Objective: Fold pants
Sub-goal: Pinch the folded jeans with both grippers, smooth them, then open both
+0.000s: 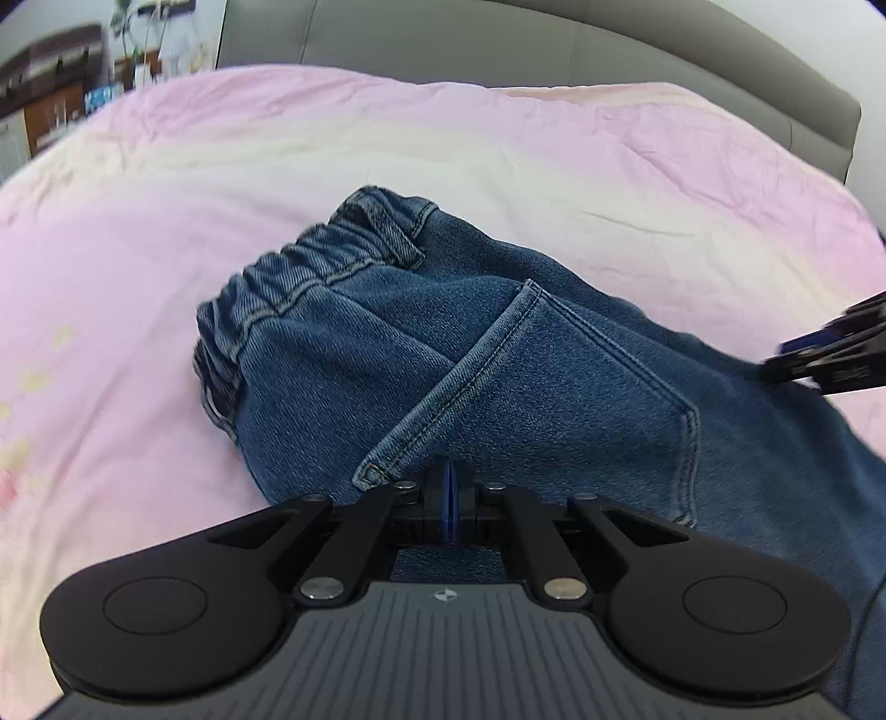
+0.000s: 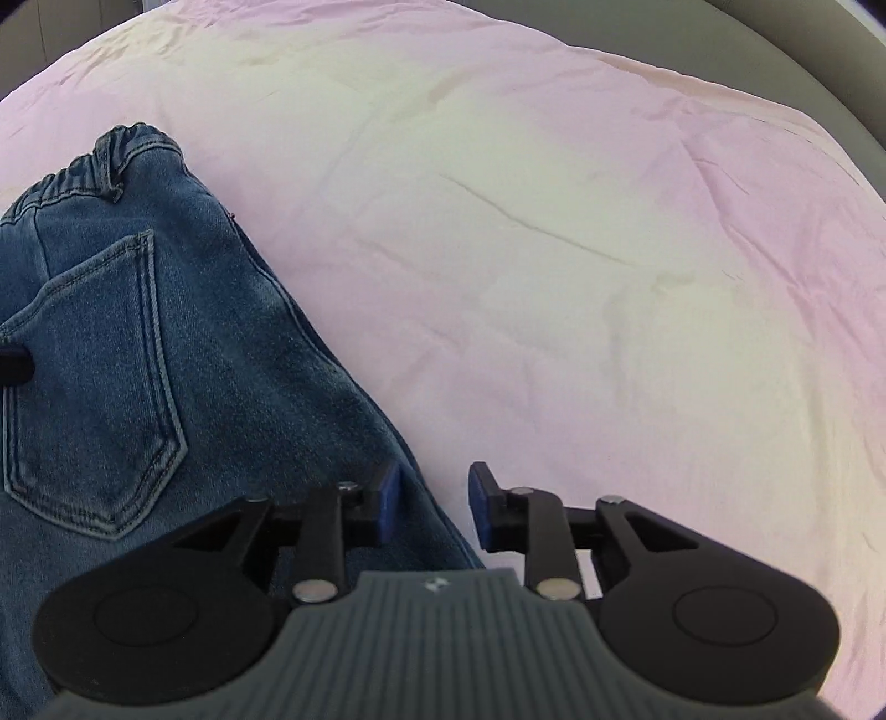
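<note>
The blue denim pants (image 1: 498, 354) are lying on the bed, spread over a pink and cream bedsheet (image 1: 166, 221), with the elastic waistband (image 1: 288, 288) pointing away toward the grey headboard (image 1: 498, 44) and a back pocket (image 2: 99, 382) facing up.

The left gripper (image 1: 449, 498) is sitting low over the seat of the pants, just below the pocket's lower corner. Its jaws are pressed together with only a thin blue strip showing between them; whether any denim is pinched there, I cannot tell.

The right gripper (image 2: 433, 504) is hovering at the pants' right edge. Its jaws are standing apart, the left blue pad (image 2: 389, 501) over the denim and the right pad (image 2: 480, 512) over bare sheet, so the edge of the cloth is running between them.

Beyond the bed's far left corner, shelves with a plant (image 1: 133, 39) are showing. Nothing is lying on the pants between the two grippers.
</note>
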`<state>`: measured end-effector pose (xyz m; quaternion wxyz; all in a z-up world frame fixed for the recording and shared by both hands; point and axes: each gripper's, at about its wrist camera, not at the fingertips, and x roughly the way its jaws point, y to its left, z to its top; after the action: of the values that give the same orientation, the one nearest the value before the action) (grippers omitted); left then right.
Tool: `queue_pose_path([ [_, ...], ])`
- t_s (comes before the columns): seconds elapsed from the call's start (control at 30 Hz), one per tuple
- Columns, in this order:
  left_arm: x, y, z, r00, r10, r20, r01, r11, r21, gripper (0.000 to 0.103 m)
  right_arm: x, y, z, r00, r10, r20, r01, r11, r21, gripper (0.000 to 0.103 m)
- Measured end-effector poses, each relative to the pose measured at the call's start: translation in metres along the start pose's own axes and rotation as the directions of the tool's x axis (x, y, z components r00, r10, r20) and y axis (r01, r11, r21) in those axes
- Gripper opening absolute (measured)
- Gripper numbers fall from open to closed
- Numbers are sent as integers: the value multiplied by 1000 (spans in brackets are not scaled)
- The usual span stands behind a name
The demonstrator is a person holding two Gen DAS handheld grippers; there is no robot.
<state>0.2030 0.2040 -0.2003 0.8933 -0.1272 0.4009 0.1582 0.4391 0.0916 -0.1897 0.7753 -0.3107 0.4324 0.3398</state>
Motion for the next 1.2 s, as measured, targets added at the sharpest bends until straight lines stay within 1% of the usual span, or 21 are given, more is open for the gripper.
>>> queue_pose_path([
  [0.07,-4,-6,0,999,32,8,-32,999,34,6,-16,-11,-16,1000,-6,-15,6,1000,25,21],
  [0.13,-13,-13,0,997,69,25,-70,996,63,6,-33,-31,-43,999,-2,-32,4,998,63,21],
  [0.17,-18,-16,0,998,58,34,-60,996,71,7,-39,-37,-53,999,-1,-43,4,997,74,22],
  [0.2,-24,-17,-1,999,32,38,-34,997,67,11,-43,-41,-65,999,-6,-54,10,997,74,21],
  [0.27,-34,-20,-2,997,-61,41,59,997,41,11,-51,-49,-87,997,-33,-66,36,998,47,26],
  [0.37,-45,-34,-7,983,-179,33,178,984,31,11,-56,-65,-120,994,-62,-94,64,998,14,27],
  [0.43,-45,-49,-14,974,-227,-2,226,972,55,11,-55,-77,-139,992,-75,-106,74,997,-7,27],
  [0.5,-39,-66,-21,978,-203,-41,206,972,111,11,-53,-89,-154,990,-70,-122,71,998,-2,27],
  [0.57,-31,-78,-29,989,-133,-63,142,975,172,12,-47,-96,-162,991,-56,-124,56,998,2,27],
  [0.6,-26,-81,-30,992,-108,-71,120,974,193,11,-45,-98,-165,992,-41,-118,42,999,5,23],
  [0.63,-22,-82,-31,992,-94,-82,109,974,201,10,-43,-100,-166,992,-25,-120,27,1000,13,13],
  [0.67,-19,-82,-31,992,-88,-94,105,975,196,9,-43,-100,-166,993,-30,-115,32,999,11,10],
  [0.7,-17,-81,-32,992,-78,-102,96,977,191,6,-45,-97,-166,993,-46,-105,45,999,-8,2],
  [0.73,-14,-82,-32,992,-69,-108,89,978,190,6,-45,-93,-166,993,-65,-98,63,998,-25,0],
  [0.8,-10,-84,-33,992,-54,-112,76,977,201,6,-44,-94,-168,992,-85,-94,84,996,-18,0],
  [0.93,-11,-95,-40,996,-6,-92,31,962,273,6,-38,-101,-170,993,-93,-78,97,994,43,0],
  [0.97,-11,-96,-41,996,0,-87,24,960,280,6,-40,-103,-171,991,-119,-63,122,991,54,0],
  [1.03,-14,-96,-42,997,8,-77,14,959,282,6,-43,-110,-176,956,-289,-46,291,956,31,0],
  [1.1,-19,-98,-43,998,16,-59,3,955,296,6,-57,-139,-185,978,-199,-59,207,960,190,0],
  [1.13,-23,-99,-44,999,15,-51,0,955,296,6,-67,-147,-192,980,-192,-57,200,953,228,0],
  [1.2,-31,-101,-42,999,-1,-50,14,964,266,8,-88,-156,-208,982,-182,-50,189,954,235,0],
])
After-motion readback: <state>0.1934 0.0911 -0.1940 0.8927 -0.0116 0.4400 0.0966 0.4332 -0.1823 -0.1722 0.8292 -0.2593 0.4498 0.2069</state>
